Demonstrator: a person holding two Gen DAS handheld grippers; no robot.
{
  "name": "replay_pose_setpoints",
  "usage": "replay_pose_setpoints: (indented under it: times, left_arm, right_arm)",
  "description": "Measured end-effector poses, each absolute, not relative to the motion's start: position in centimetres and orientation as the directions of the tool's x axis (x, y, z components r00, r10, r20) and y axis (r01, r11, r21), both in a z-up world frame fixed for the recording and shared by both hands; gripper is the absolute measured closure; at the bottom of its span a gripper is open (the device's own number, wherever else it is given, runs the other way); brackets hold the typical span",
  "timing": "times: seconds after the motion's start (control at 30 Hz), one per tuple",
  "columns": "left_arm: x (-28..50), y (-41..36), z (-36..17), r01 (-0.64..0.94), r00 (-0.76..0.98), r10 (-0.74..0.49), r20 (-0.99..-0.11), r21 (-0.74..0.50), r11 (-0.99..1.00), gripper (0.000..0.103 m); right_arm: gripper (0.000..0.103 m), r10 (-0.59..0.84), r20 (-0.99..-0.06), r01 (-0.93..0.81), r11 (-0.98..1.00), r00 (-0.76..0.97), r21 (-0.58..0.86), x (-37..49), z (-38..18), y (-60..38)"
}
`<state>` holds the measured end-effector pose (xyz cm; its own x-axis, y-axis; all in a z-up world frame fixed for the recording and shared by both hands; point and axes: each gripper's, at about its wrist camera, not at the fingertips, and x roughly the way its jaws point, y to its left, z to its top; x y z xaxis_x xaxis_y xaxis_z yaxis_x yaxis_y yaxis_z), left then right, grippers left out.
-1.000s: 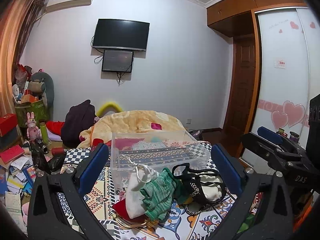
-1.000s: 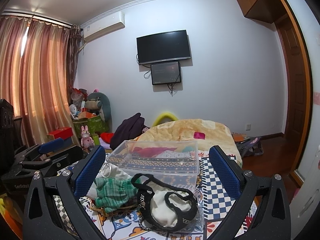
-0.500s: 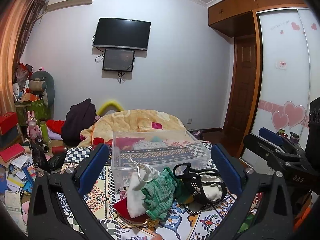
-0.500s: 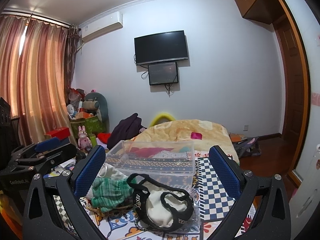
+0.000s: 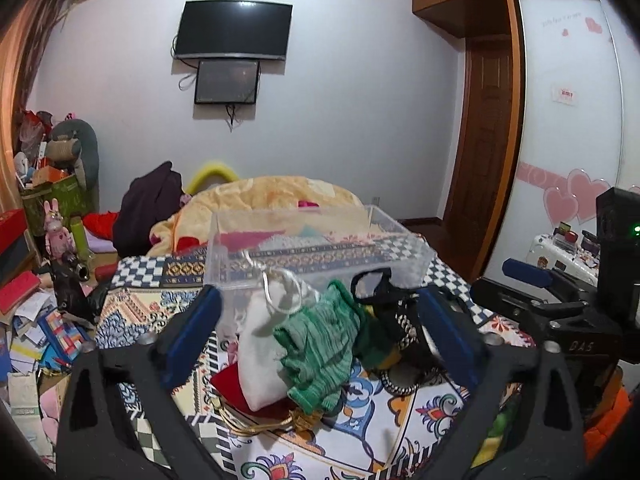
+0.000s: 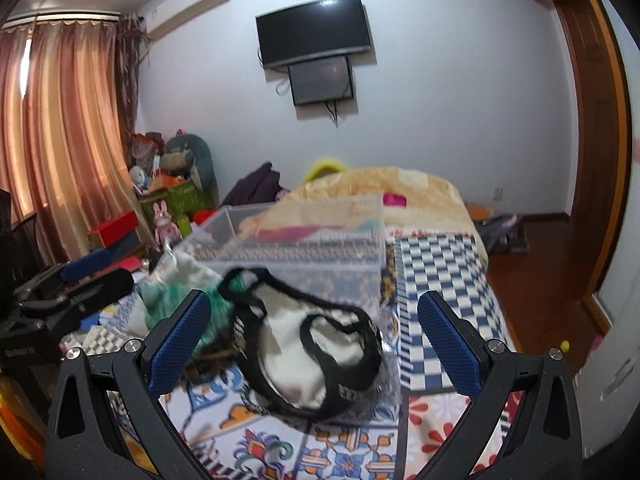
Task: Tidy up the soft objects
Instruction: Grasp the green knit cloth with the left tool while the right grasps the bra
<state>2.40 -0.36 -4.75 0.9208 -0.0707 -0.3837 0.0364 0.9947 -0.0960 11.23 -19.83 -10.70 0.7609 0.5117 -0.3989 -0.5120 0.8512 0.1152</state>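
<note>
Clutter crowds a clear bin (image 5: 316, 248) on the patterned bed (image 6: 440, 264): white pouch (image 5: 264, 344), green knit (image 5: 320, 344), black-trimmed bag (image 6: 316, 344). Both grippers' jaws gape empty; TV (image 6: 314, 36) beyond.

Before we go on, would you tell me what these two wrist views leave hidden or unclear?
- Red item, left wrist view: mostly buried under the white pouch and green knit.
- Clear box: whether anything lies inside is unsure; the bedding shows through its walls.
- Black-trimmed bag, right wrist view: motion blur smears it, and its lettering is unreadable.
- Left gripper and right gripper: open, and the bottom edge crops their bodies.
</note>
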Motion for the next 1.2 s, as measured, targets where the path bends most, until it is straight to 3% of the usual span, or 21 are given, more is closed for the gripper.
replay_pose_setpoints:
  times: [0.3,0.43,0.5,0.67,0.97,1.17,1.2]
  left_arm:
    - [2.9,-0.6,-7.1,0.038,0.895,-0.069,-0.441,-0.079,0.996,0.034]
    - [3.2,-1.1,-8.2,0.043,0.884,-0.07,-0.463,-0.068,0.997,0.035]
    - [3.6,-1.0,-8.7,0.038,0.875,-0.069,-0.479,-0.075,0.996,0.037]
    - [4.3,-0.5,-9.6,0.038,0.857,-0.084,-0.509,-0.101,0.994,0.051]
    - [4.7,-0.7,-10.2,0.057,0.844,-0.11,-0.525,-0.116,0.992,0.082]
    - [4.4,-0.4,-9.7,0.066,0.849,-0.129,-0.513,-0.138,0.988,0.087]
    - [4.3,-0.4,-9.6,0.068,0.852,-0.13,-0.507,-0.14,0.988,0.088]
  right_arm:
    - [0.0,0.528,-0.474,-0.525,0.837,0.704,0.152,11.3,-12.8,-20.6]
    - [0.001,0.553,-0.503,-0.553,0.816,0.664,0.167,11.5,-13.4,-19.4]
    - [0.015,0.551,-0.509,-0.556,0.815,0.661,0.16,11.5,-13.6,-18.8]
    - [0.024,0.562,-0.515,-0.583,0.8,0.647,0.141,11.5,-13.8,-17.5]
    - [0.024,0.562,-0.499,-0.584,0.801,0.66,0.129,12.1,-13.0,-16.4]
    - [0.025,0.627,-0.488,-0.647,0.747,0.608,0.154,12.3,-12.2,-14.9]
    - [0.033,0.629,-0.495,-0.654,0.742,0.599,0.152,12.4,-12.3,-14.4]
